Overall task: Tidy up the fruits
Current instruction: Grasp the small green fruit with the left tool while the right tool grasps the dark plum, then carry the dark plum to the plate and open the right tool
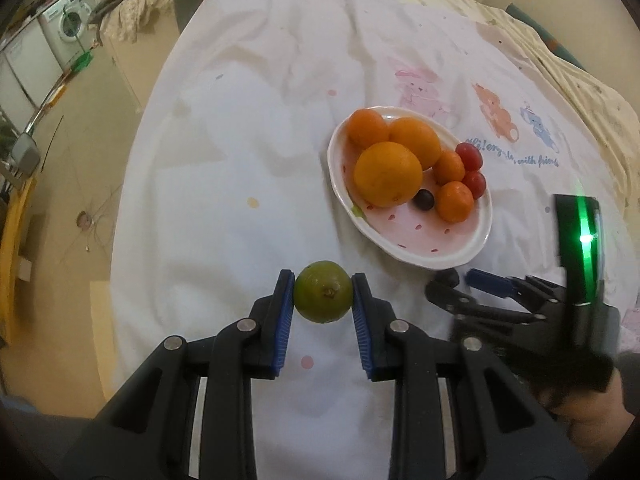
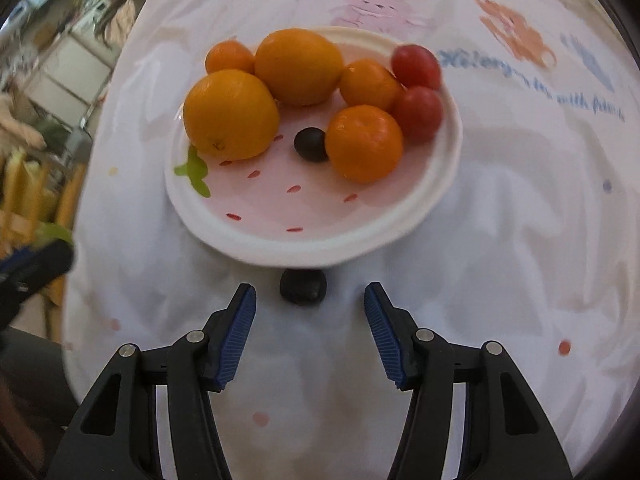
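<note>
Left gripper (image 1: 323, 292), lower centre, is clamping a green fruit (image 1: 323, 291) for transfer to the plate (image 1: 400, 240) above; right gripper (image 2: 310, 300), jaws apart, is straddling a dark fruit (image 2: 303, 287) below the plate rim.

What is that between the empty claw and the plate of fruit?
A small dark fruit lies on the white cloth, just ahead of the open right gripper and beside the plate rim, in the right wrist view.
</note>
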